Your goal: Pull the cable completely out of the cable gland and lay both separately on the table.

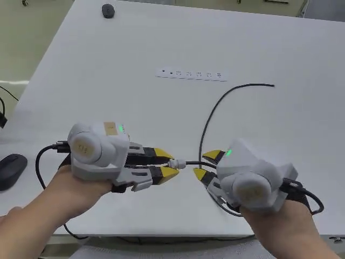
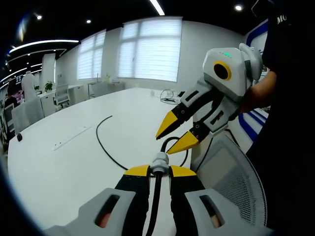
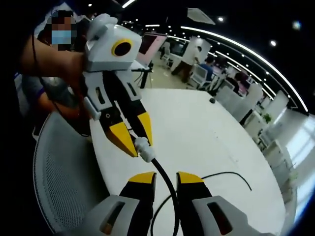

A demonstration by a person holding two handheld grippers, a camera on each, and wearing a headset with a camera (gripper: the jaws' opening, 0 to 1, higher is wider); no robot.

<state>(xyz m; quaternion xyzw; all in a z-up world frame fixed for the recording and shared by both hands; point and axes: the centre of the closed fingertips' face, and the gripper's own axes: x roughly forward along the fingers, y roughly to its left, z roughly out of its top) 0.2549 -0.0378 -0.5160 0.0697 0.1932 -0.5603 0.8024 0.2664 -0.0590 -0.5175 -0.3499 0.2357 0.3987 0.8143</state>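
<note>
Clamping the cable gland (image 1: 177, 163) with the left gripper (image 1: 170, 163) over the tabletop (image 1: 161, 43), we saw the black cable (image 1: 213, 112) run from it between the jaws of the right gripper (image 1: 206, 164), which stood apart (around it, not pinching).

The smooth white tabletop (image 1: 280, 43) bears a flat white socket strip (image 1: 192, 74), a small dark round object (image 1: 108, 10) far off, a black computer mouse (image 1: 11, 170), and part of a thin black cable (image 1: 215, 108).
</note>
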